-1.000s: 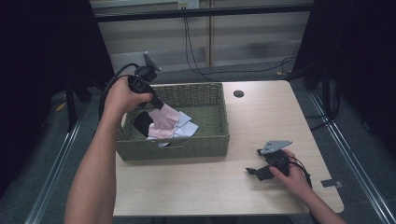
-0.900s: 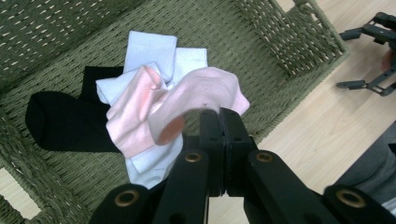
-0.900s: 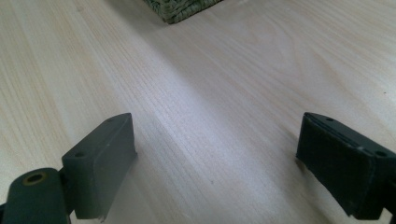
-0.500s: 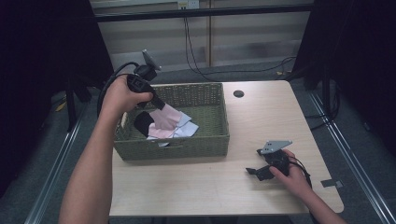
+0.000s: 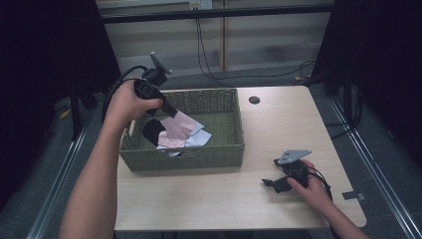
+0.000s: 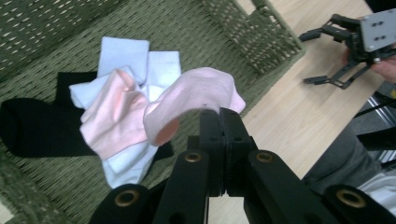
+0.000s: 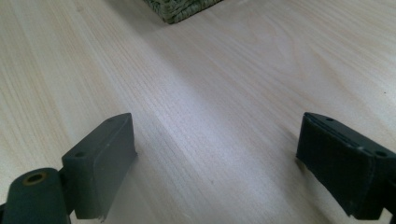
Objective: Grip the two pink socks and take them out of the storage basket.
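Note:
A pink sock (image 5: pixel 180 127) hangs from my left gripper (image 5: pixel 171 113), which is shut on its edge above the green woven basket (image 5: pixel 199 154). In the left gripper view the closed jaws pinch the pink sock (image 6: pixel 196 95) at the left gripper (image 6: pixel 219 114) tips. Under it, in the basket (image 6: pixel 261 32), lie another pink sock (image 6: pixel 114 119), light blue socks (image 6: pixel 123 51) and a black sock (image 6: pixel 32 130). My right gripper (image 5: pixel 271 183) rests on the table at the front right, open and empty. The right gripper (image 7: pixel 215 154) jaws stand wide apart over bare wood (image 7: pixel 210 70).
The basket sits at the left of the light wooden table (image 5: pixel 278 124); its corner (image 7: pixel 182 9) lies ahead of the right gripper. A round cable hole (image 5: pixel 254 100) is at the back. Metal rails (image 5: pixel 368 169) run beside the table's right edge.
My left hand has edged slightly up and to the left with the pink sock in its jaws. The right hand has stayed in place.

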Motion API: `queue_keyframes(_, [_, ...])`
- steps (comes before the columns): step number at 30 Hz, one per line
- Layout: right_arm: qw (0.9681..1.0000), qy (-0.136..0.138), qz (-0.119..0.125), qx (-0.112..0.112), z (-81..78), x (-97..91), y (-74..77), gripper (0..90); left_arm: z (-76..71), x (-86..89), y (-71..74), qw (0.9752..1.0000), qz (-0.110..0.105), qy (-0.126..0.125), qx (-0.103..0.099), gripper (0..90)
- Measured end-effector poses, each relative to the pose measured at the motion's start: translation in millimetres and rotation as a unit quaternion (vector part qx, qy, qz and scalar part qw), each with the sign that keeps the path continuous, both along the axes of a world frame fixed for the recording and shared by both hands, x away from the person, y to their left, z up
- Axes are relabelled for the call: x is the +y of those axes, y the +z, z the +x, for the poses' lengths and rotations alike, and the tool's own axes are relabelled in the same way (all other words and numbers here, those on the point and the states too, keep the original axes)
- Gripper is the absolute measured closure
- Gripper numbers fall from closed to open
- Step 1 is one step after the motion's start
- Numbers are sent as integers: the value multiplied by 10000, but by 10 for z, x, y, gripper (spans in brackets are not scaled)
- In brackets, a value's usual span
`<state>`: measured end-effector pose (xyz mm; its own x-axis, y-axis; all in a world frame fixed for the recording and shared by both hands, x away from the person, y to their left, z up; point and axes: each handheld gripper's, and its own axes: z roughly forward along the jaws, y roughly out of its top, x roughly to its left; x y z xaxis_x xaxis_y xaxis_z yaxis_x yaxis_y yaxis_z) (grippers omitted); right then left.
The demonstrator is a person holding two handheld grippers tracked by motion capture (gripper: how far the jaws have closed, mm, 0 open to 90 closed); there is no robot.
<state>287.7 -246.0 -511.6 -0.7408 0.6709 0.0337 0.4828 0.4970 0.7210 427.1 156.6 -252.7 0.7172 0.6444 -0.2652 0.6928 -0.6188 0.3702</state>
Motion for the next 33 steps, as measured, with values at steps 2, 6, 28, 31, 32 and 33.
queue_keyframes(2, [10000,-1,-1,2,0,0,0,107,-39,-18,10,10000,-31,-36,-18,891])
queue_keyframes(6, [10000,-2,-9,1,-1,-1,1,107,-105,-38,39,9999,-22,-140,-65,891])
queue_keyframes(28, [10000,-4,6,-8,0,1,-2,107,-430,-201,36,9978,-212,-623,-109,891])
queue_keyframes(31, [10000,-3,-3,-11,0,1,-1,107,-499,-250,45,9965,-242,-795,-133,891])
queue_keyframes(32, [10000,-4,5,-7,0,1,-1,107,-519,-267,45,9961,-219,-847,-149,891])
queue_keyframes(33, [10000,-5,6,-6,0,1,-1,107,-560,-304,39,9954,-181,-926,-149,891])
